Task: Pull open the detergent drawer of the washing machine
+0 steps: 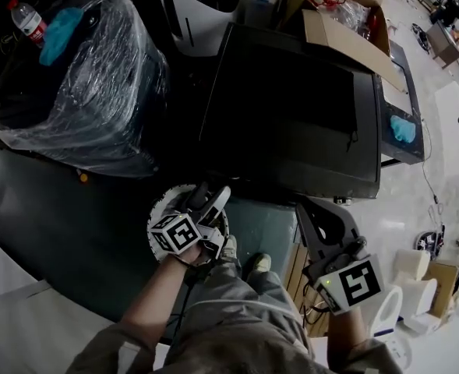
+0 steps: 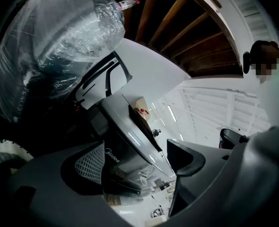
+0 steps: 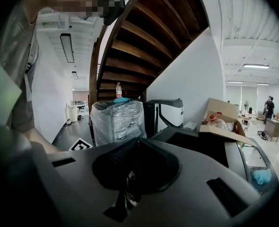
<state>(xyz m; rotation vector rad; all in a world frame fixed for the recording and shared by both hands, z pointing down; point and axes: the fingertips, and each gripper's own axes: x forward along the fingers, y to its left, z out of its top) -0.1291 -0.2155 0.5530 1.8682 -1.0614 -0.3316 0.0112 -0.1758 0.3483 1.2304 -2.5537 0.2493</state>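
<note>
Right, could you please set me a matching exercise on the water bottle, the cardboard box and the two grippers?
1 water bottle
2 cardboard box
3 left gripper
4 right gripper

a jaws together
b on the washing machine
c jaws apart
d on the plastic-wrapped appliance

Pairs: 1-d, 2-b, 3-c, 4-a

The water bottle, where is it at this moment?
In the head view the water bottle is at the top left, on top of the plastic-wrapped appliance, right beside a blue cloth.
</note>
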